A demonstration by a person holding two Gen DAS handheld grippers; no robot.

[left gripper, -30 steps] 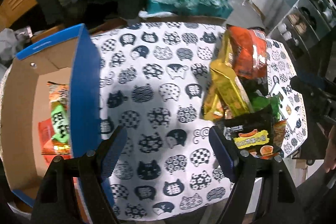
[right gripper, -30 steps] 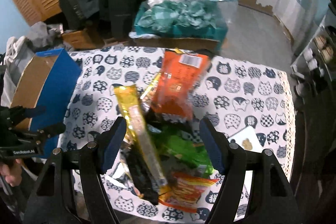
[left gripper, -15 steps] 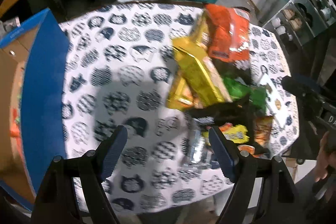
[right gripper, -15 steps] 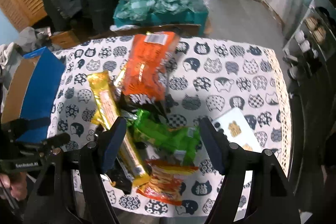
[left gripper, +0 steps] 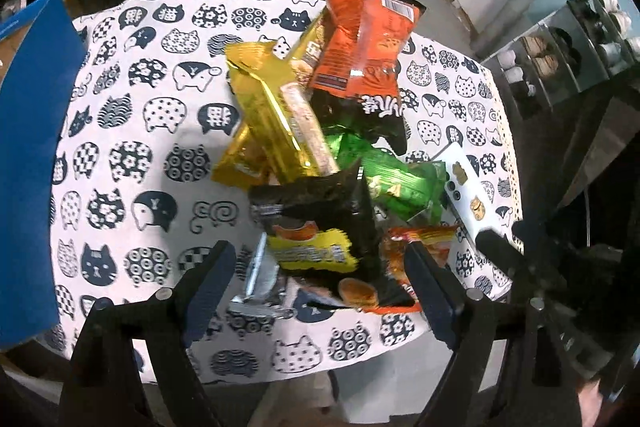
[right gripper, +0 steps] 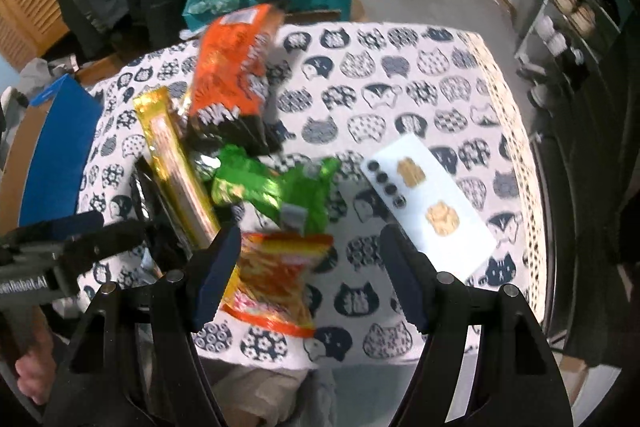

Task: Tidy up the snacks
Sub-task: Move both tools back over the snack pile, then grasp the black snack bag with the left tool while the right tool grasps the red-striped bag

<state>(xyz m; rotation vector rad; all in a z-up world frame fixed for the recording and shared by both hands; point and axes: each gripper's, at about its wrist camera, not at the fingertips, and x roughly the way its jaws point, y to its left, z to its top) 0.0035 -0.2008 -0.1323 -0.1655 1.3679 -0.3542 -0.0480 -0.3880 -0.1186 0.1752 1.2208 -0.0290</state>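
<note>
The blue box (left gripper: 28, 163) is cut off by the left wrist picture's edge at nine o'clock, so its inside cannot be seen there. In the snack pile, the green packet (left gripper: 394, 183) lies partly under the black packet (left gripper: 320, 223), and the silver wrapper (left gripper: 260, 279) shows only a strip at that packet's seven o'clock. In the right wrist picture the orange bag (right gripper: 232, 71) is smeared by blur, its print unreadable. The shelf items (right gripper: 572, 11) at two o'clock are too small to identify. The white card (left gripper: 466, 195) is partly hidden behind the right hand-held gripper (right gripper: 310, 267) in the left wrist view.
</note>
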